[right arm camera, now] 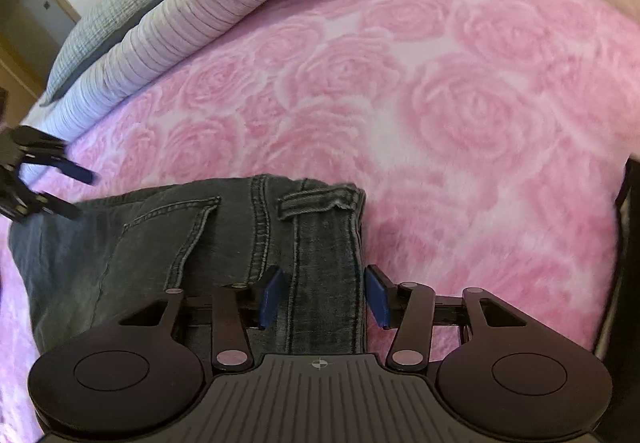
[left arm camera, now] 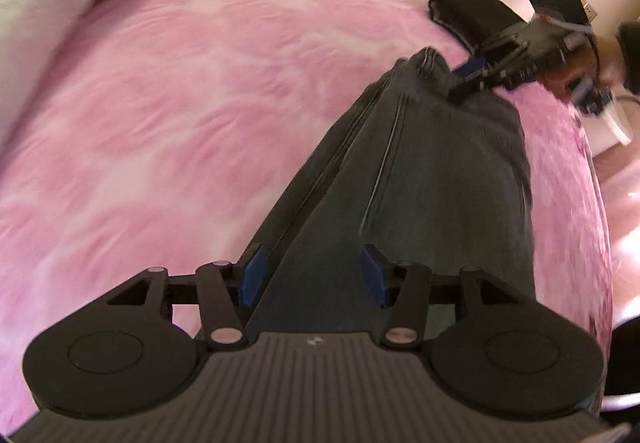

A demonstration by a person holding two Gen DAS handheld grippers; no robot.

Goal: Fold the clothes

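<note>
Denim jeans (right arm camera: pixel 192 243) flat on bed (right arm camera: pixel 460 123); left hand-held gripper (left arm camera: pixel 314 275) and right hand-held gripper (right arm camera: pixel 320 297) agape astride opposite ends, gripping nothing, apparently poised for folding.

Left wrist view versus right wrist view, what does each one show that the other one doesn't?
Only the left wrist view shows a black folded garment near the far edge of the bed and the person's hand holding the right gripper.

Only the right wrist view shows the jeans' pocket and belt loop, plus the striped pillow.

Both show the grey jeans lying on the pink blanket, and both grippers open over the denim; the left gripper appears at the right view's edge.
</note>
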